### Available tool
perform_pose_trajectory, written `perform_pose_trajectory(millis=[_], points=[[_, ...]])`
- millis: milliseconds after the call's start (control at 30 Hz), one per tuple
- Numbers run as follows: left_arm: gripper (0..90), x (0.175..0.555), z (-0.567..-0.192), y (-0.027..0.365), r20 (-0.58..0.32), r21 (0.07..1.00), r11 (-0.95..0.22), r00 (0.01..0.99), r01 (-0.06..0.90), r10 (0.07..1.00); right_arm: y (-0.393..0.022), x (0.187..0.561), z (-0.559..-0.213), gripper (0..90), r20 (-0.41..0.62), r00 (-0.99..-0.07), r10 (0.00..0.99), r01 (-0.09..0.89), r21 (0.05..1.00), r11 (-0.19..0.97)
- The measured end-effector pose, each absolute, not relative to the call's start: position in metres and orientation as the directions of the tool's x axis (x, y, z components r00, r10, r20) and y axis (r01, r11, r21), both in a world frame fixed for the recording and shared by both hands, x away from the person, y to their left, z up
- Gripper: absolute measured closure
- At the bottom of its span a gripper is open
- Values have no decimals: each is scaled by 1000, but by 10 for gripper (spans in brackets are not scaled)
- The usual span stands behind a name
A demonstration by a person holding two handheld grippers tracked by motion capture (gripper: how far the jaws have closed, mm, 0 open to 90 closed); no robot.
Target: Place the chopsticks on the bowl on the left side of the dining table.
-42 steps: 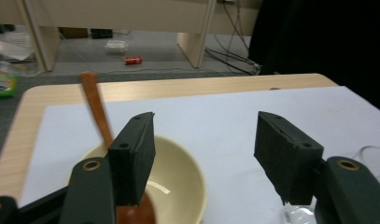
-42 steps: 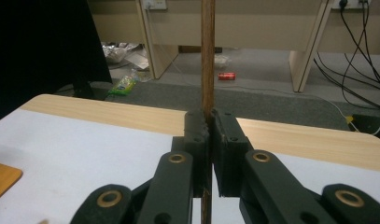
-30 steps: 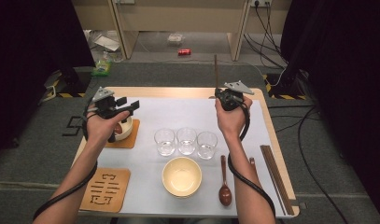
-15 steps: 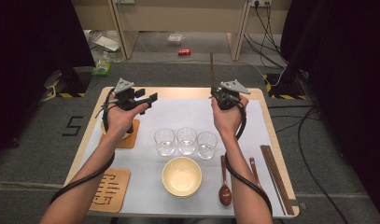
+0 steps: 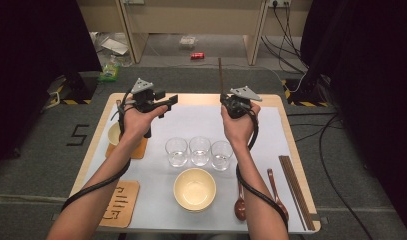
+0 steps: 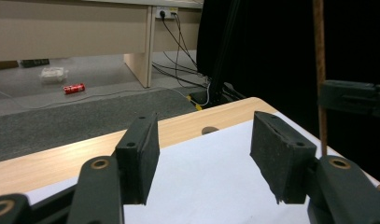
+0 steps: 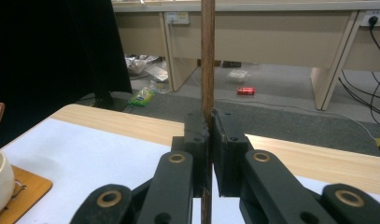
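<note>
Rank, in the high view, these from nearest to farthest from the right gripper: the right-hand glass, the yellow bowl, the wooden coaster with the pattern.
From the right gripper, shut on an upright stick:
1. Right-hand glass, just below the hand.
2. Yellow bowl, nearer the table's front edge, at the middle.
3. Patterned wooden coaster, at the front left corner.

The left claw [image 5: 167, 103] is no longer over the cup [image 5: 114, 134] on the coaster at 9 o'clock; it is now up toward 12, nearer the upright chopstick [image 5: 220, 75], its empty jaws having just been closing slightly
</note>
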State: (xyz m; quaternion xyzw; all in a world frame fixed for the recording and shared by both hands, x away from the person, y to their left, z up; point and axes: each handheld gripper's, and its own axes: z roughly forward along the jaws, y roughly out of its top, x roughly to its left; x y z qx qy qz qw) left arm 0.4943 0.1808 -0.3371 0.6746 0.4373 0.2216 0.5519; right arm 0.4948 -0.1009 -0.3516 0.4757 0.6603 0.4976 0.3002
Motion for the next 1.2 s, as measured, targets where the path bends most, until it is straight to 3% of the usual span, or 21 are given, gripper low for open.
perform_pose_trajectory(millis=[733,1200], points=[[443,506,-322,138,-224,934,-1,586,357,779,-77,487,-358,853,61,-435,898,323,942,92],[528,515,-318,113,-258,922,-4,619,388,742,-65,481,-360,853,64,-468,881,318,943,100]])
